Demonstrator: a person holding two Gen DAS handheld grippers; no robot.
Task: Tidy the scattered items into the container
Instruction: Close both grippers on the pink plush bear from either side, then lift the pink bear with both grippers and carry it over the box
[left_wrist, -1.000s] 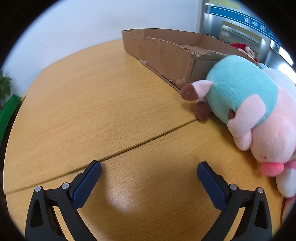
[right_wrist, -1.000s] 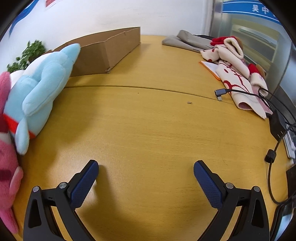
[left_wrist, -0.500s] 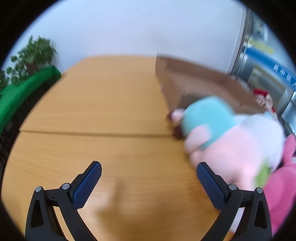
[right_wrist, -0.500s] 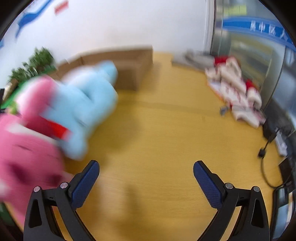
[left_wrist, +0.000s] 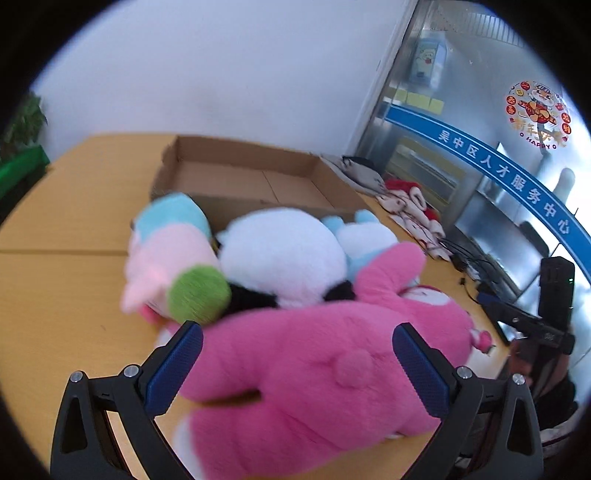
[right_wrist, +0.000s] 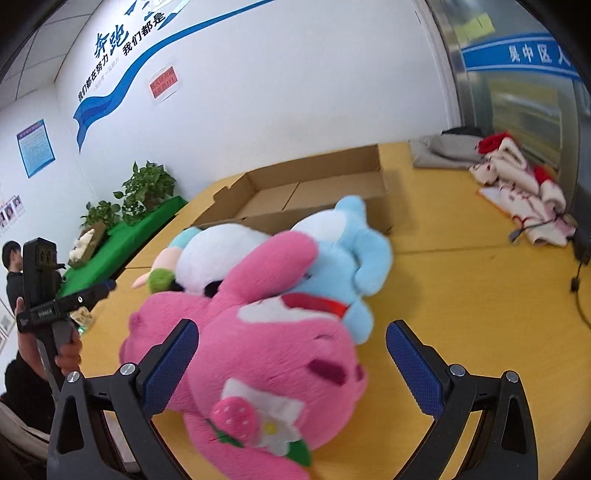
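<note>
**Plush pile in front of the open box**

The cardboard box (left_wrist: 258, 177) sits open-topped at the far side of the wooden table (left_wrist: 55, 288), with bare tabletop stretching away on its left and on the near left. On the right, a heap of red-and-cream cloth (right_wrist: 517, 177) and cables (right_wrist: 576, 284) crowd the table edge.

The toys bunch just before the box's near wall: a pink plush (left_wrist: 325, 373) nearest, a white plush (left_wrist: 280, 254) behind it, a pink-and-teal one (left_wrist: 166, 243) to the left, and a light blue plush (right_wrist: 343, 251) to the right.

The left gripper (left_wrist: 297, 367) is spread wide, its jaws flanking the pink plush's body. The right gripper (right_wrist: 291, 363) is equally wide, straddling the toy's face. Whether either pad touches is unclear.
</note>
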